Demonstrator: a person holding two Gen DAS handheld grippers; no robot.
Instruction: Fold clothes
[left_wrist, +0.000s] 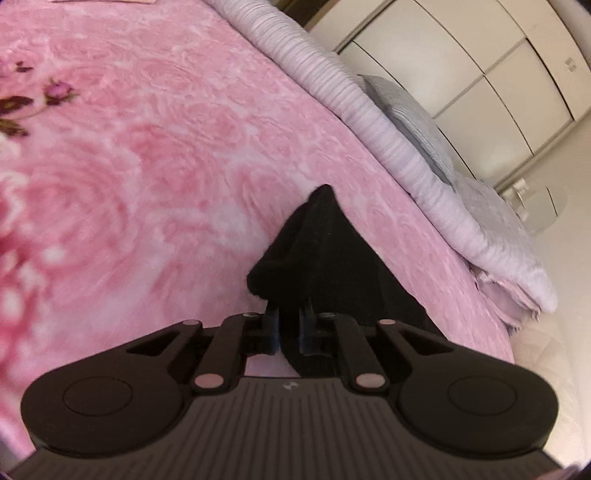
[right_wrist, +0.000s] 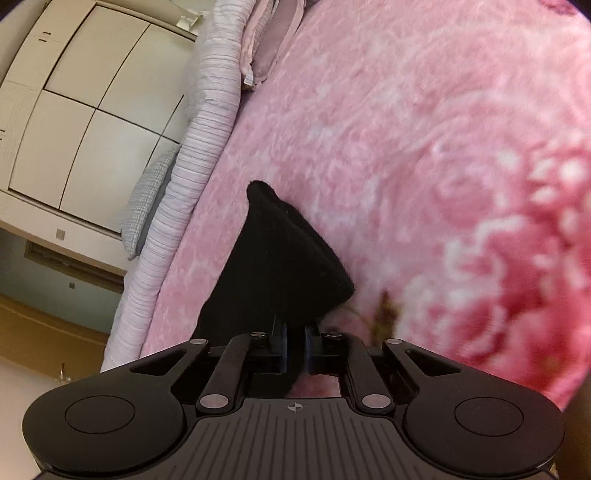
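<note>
Gripping a black fleecy garment (left_wrist: 325, 251) above the pink rose-patterned plush blanket (left_wrist: 147, 166)
Left gripper (left_wrist: 289, 328) and right gripper (right_wrist: 295, 345) — both clamped onto its bunched cloth.

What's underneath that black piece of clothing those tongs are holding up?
Under the black garment lies the pink rose-patterned blanket, spread across the bed. Both tongs, left and right, pinch it. Whatever sits directly beneath the dark fabric is covered.

Black garment (left_wrist: 325, 258), soft, bunched to peak, lifted above pink blanket (left_wrist: 166, 166), pinched at both ends.
</note>
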